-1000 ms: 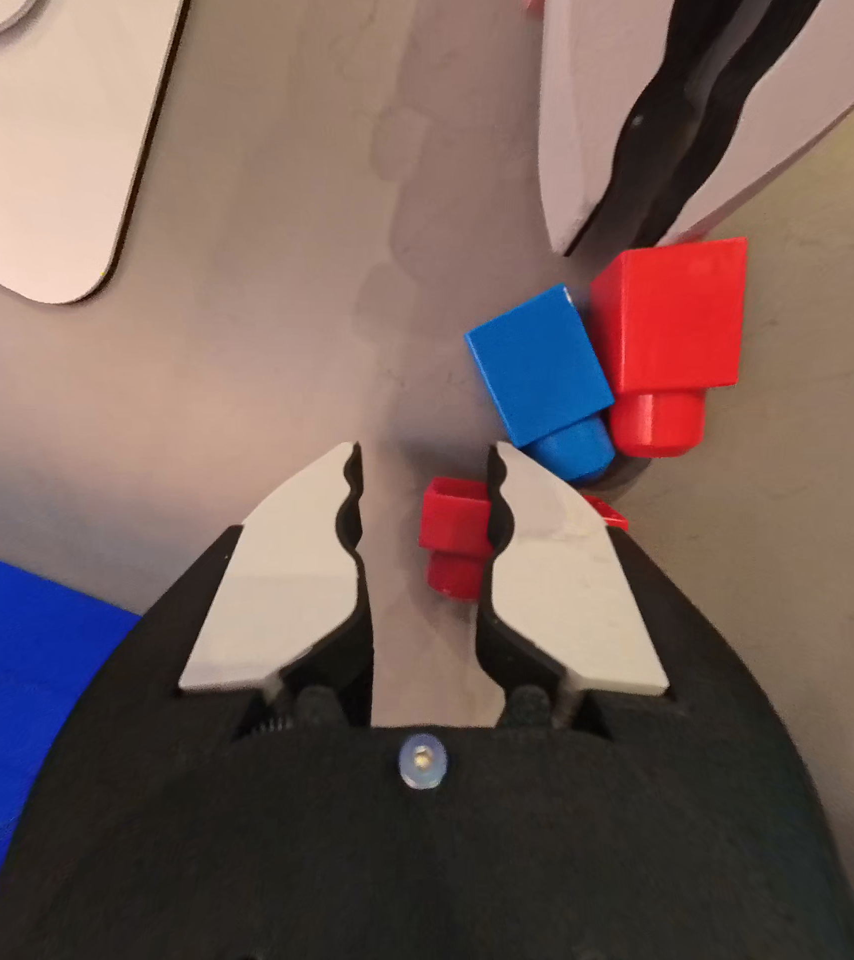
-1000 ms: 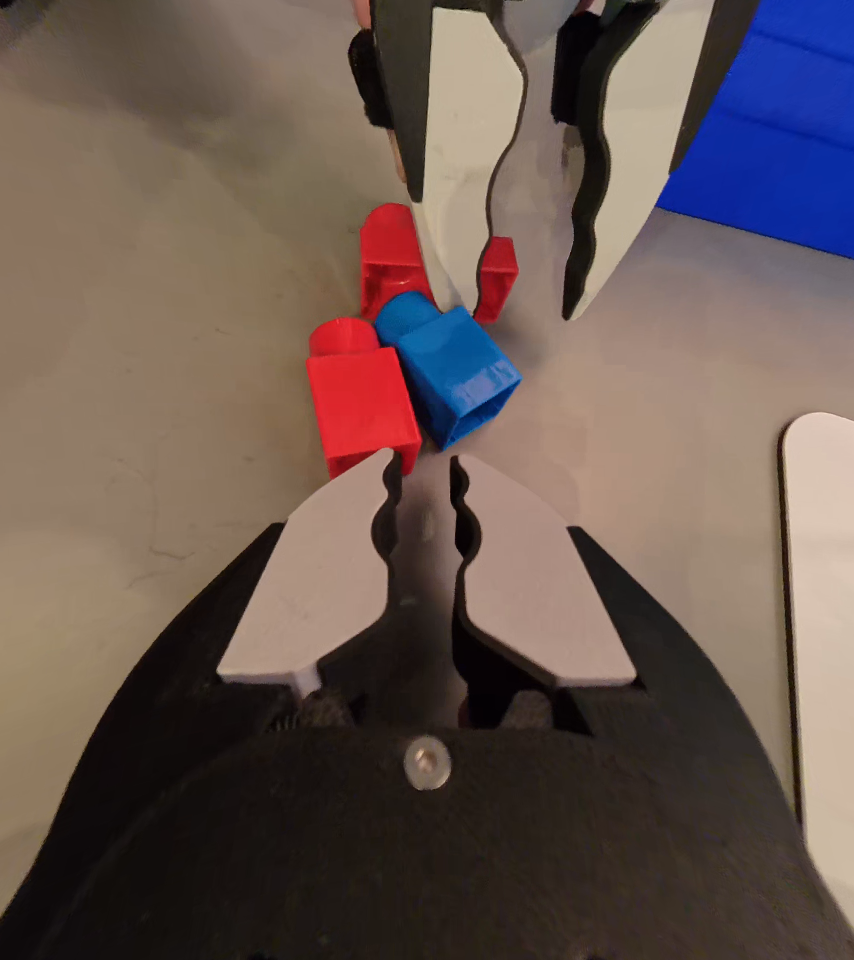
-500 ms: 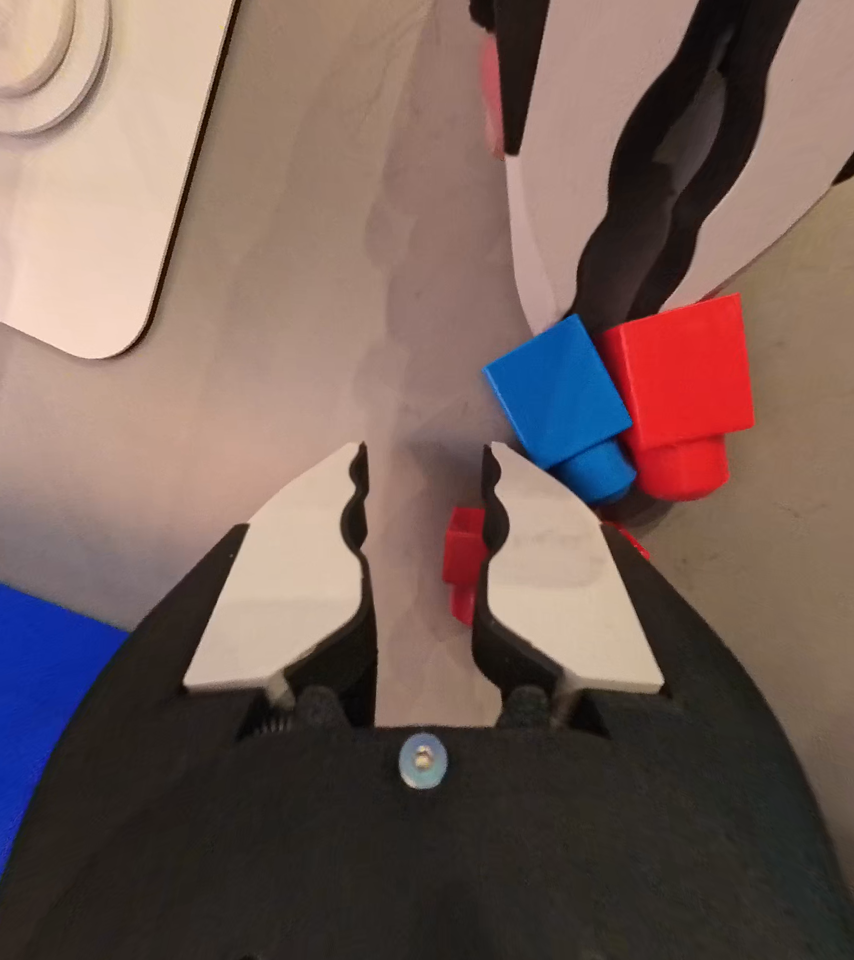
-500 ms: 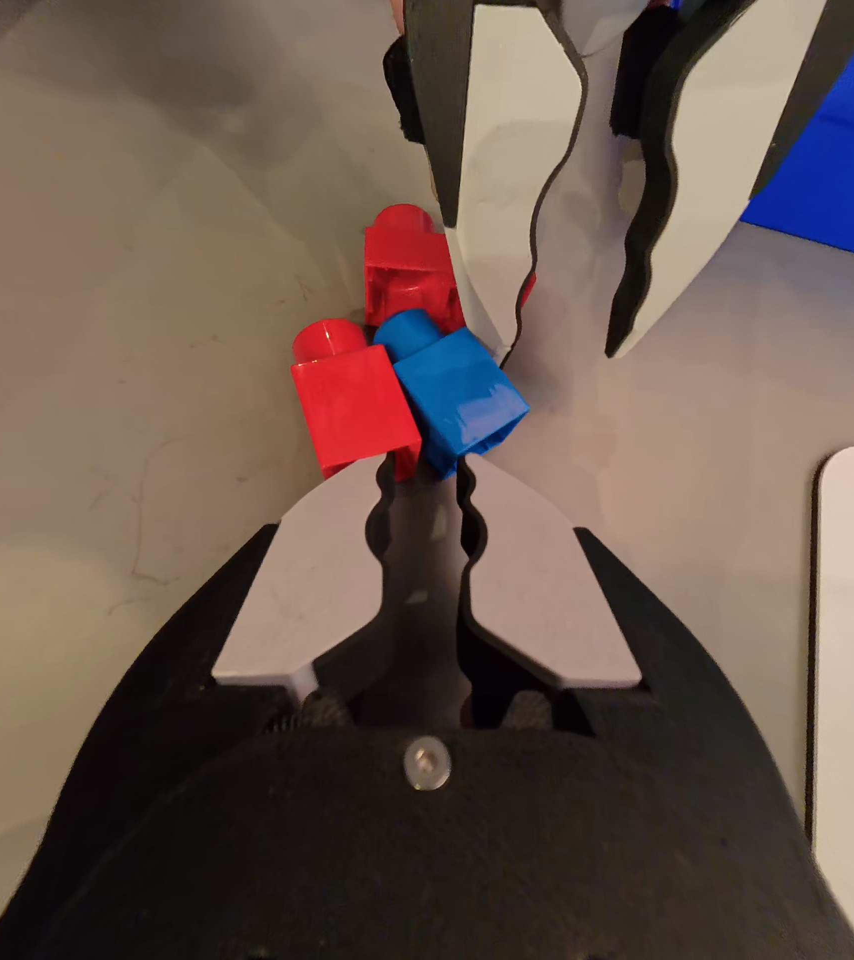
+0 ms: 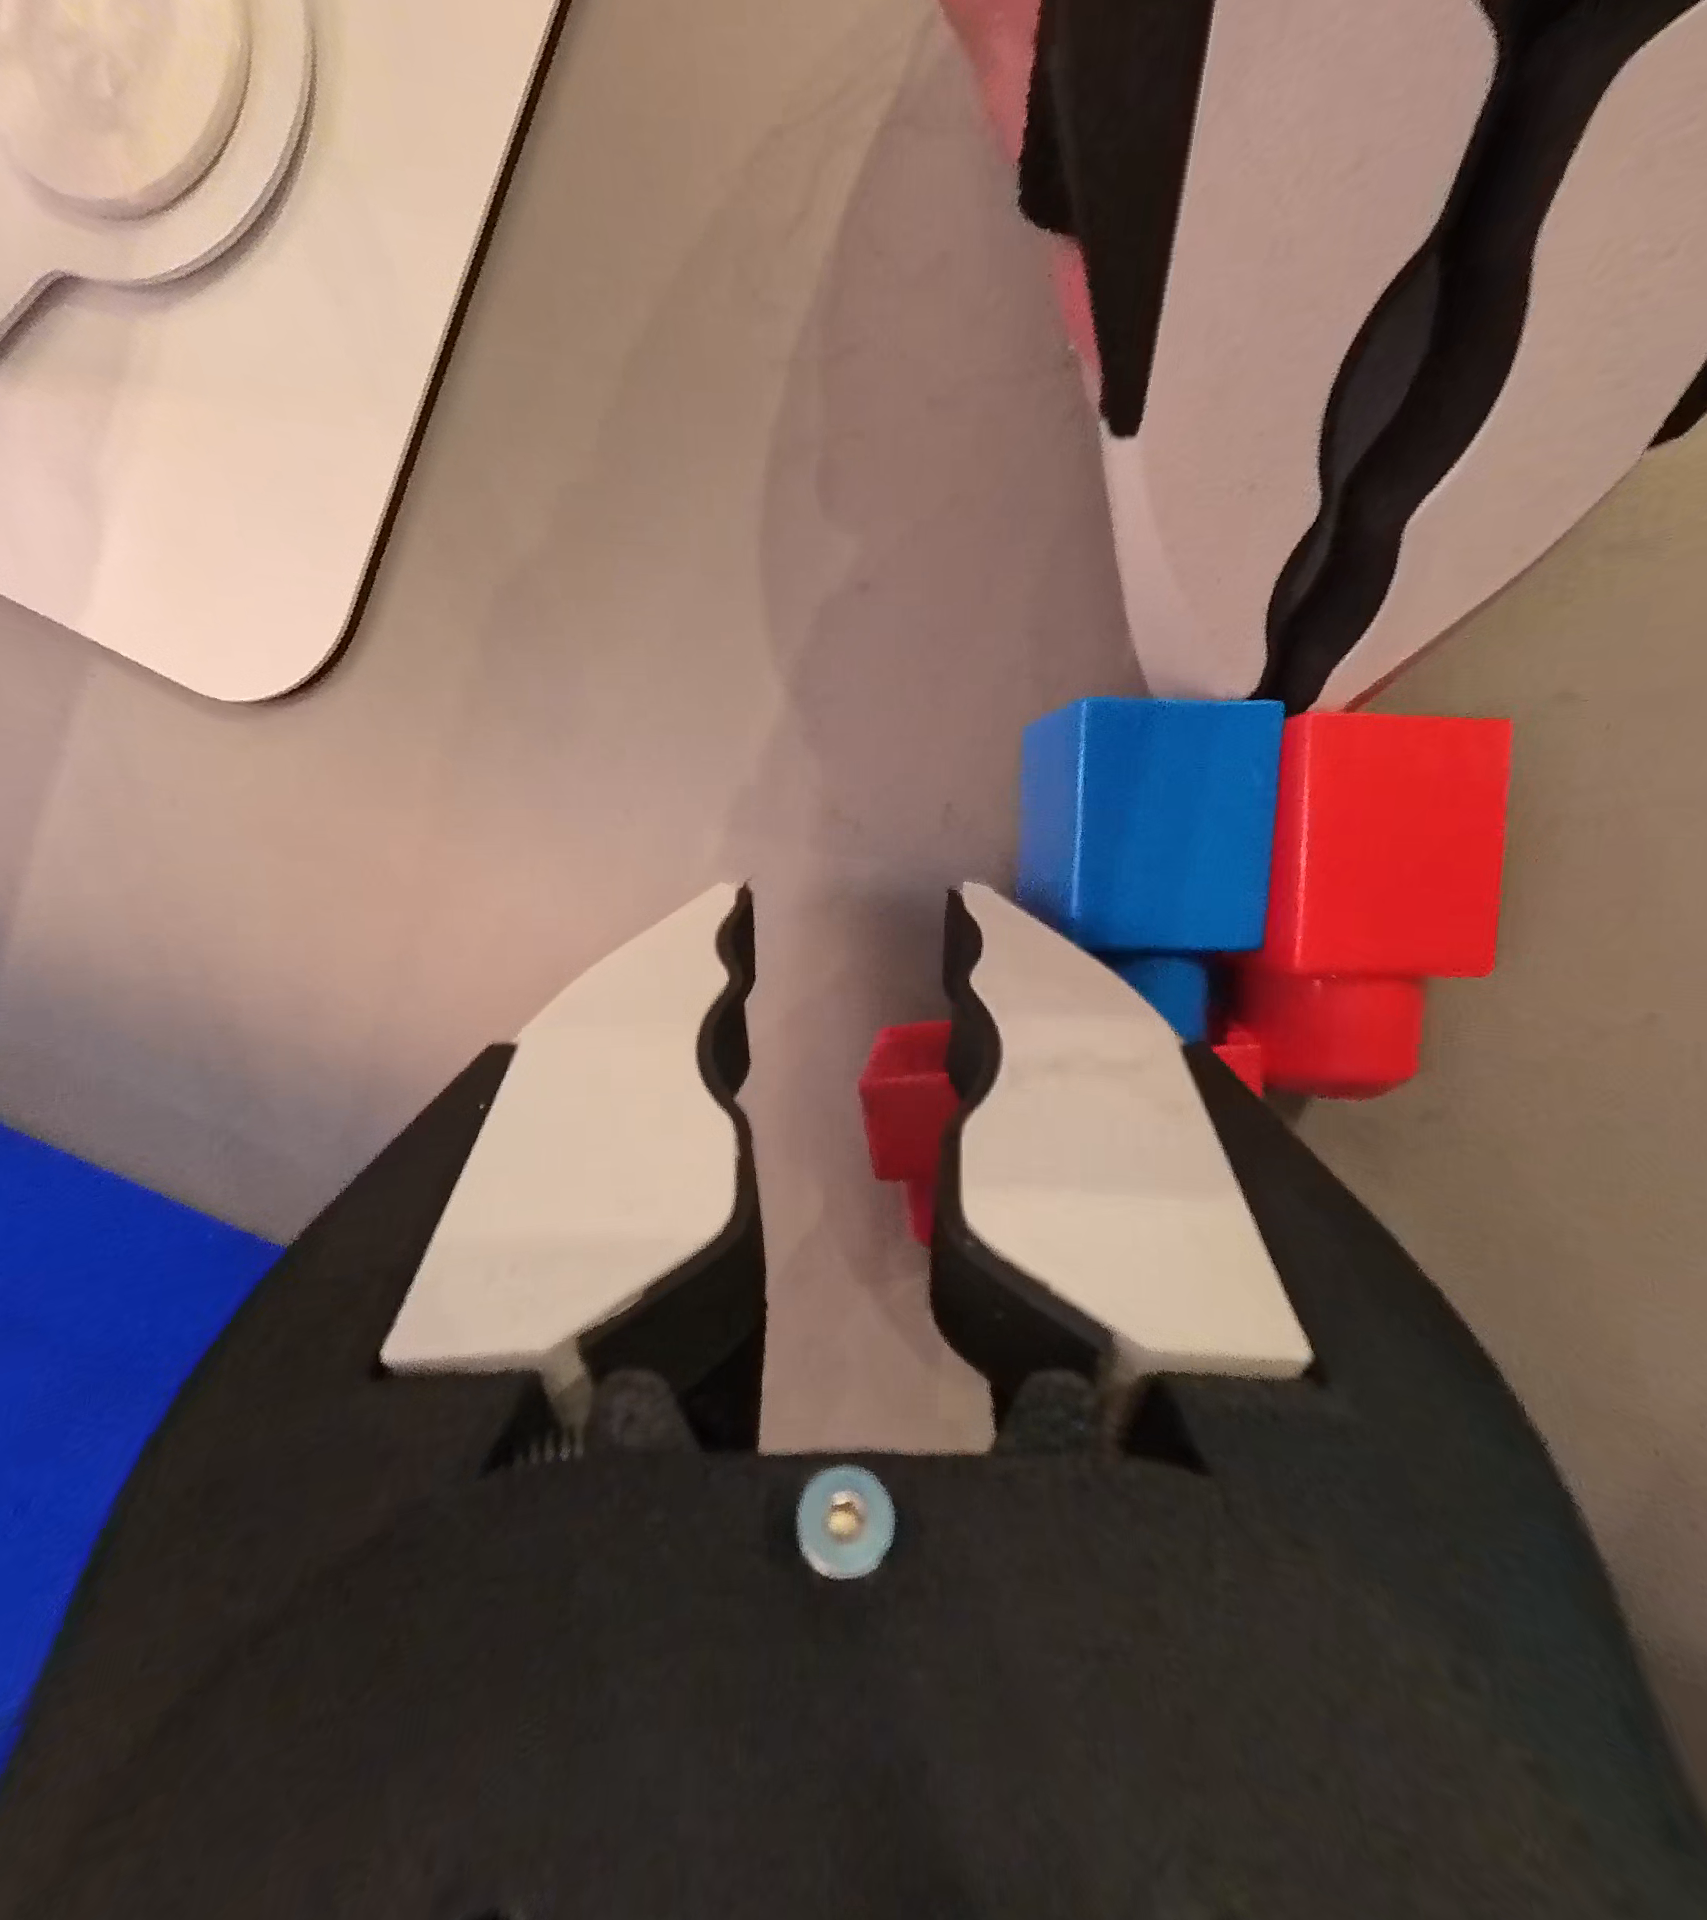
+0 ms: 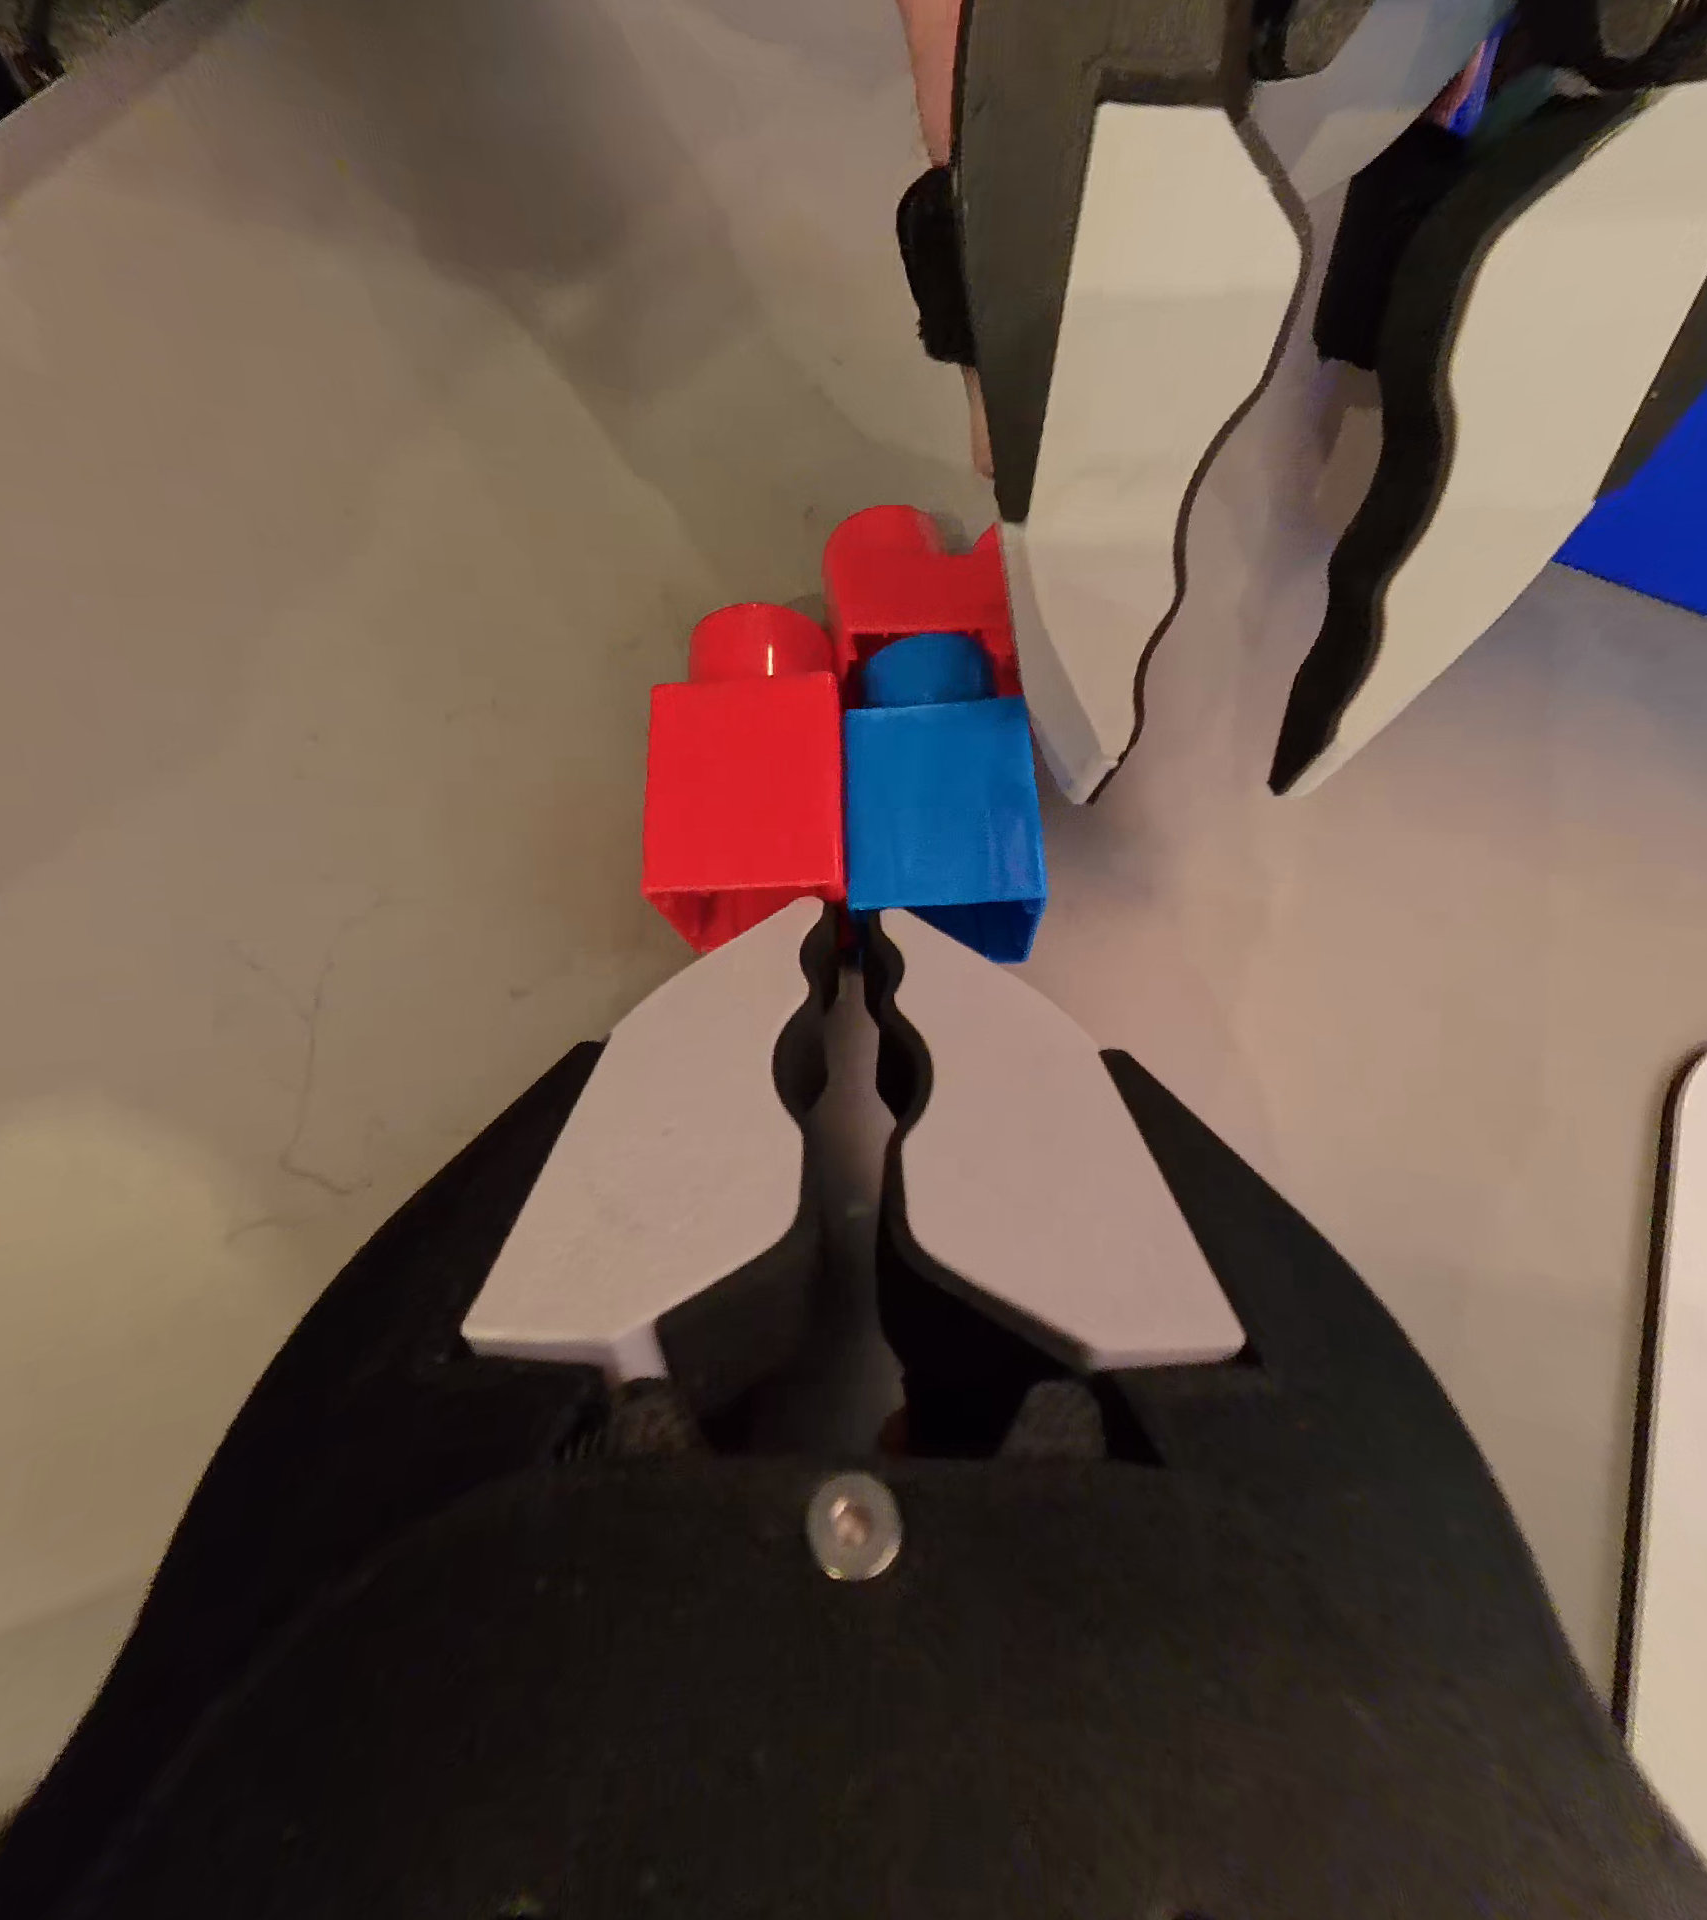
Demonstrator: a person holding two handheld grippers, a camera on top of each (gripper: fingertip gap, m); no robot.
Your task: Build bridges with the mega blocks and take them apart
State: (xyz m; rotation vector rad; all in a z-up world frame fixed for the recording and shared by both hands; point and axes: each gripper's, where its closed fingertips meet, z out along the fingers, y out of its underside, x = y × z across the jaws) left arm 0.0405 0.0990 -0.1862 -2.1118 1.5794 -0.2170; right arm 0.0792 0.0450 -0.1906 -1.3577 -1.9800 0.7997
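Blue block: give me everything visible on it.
The blue block is a single-stud piece of glossy plastic, lying on its side on the grey table, hollow base toward the right tongs. One side lies flush against the single-stud red block; its stud points into a second red block. The right tongs' tips sit at the seam between the two bases.

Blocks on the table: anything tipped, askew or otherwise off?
Yes. The single-stud red block and blue block lie toppled on their sides, pressed together, studs pointing along the table. A third red block also lies on its side just beyond them, its open underside facing the blue stud. No bridge stands.
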